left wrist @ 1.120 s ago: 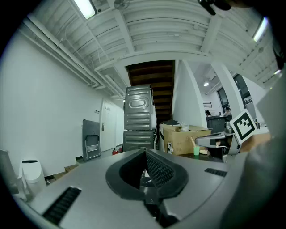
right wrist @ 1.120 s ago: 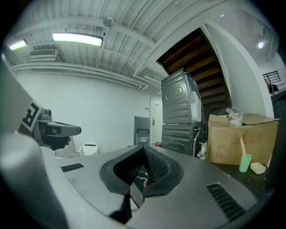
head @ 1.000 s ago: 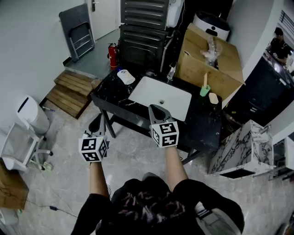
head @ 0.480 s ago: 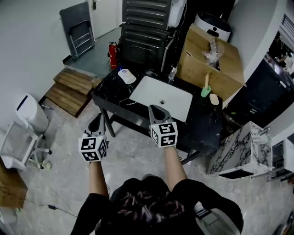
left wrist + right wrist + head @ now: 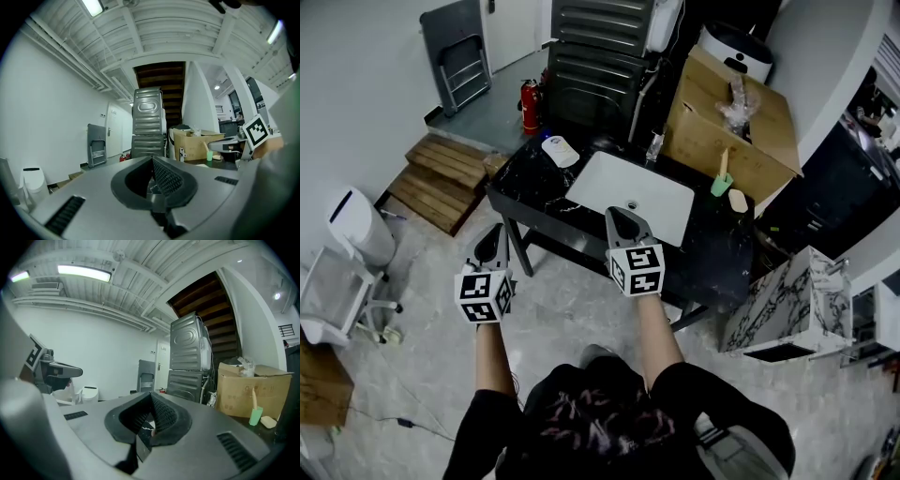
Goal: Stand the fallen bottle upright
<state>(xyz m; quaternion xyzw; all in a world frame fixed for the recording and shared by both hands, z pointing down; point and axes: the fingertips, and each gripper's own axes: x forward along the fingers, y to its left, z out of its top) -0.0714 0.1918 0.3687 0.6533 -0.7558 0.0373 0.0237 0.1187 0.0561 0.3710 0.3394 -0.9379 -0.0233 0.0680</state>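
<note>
Bottle (image 5: 560,149): taken to be the white oblong item lying flat at the far left of the dark tabletop (image 5: 717,248), just left of the sink (image 5: 628,192). Identification is a judgement; detail is too small to confirm.

Left gripper (image 5: 494,236): jaws pressed together, nothing between them, held over the floor off the tabletop's left corner. Right gripper (image 5: 617,218): jaws pressed together, empty, over the front edge near the sink. Both are well apart from the bottle.

Risks:
- Approaching with jaws together would push the bottle rather than take it, and it could roll into the sink or off the left edge.
- A rounded, smooth body may slip or pivot in a pinch near one end.
- A reach across could knock the small clear container (image 5: 653,147) by the tap.

Containers:
- Sink: appears empty, drain visible.
- Cardboard box (image 5: 722,131): open, crumpled clear plastic (image 5: 737,98) at its top.
- Green cup (image 5: 719,185): holds one upright stick-like item.
</note>
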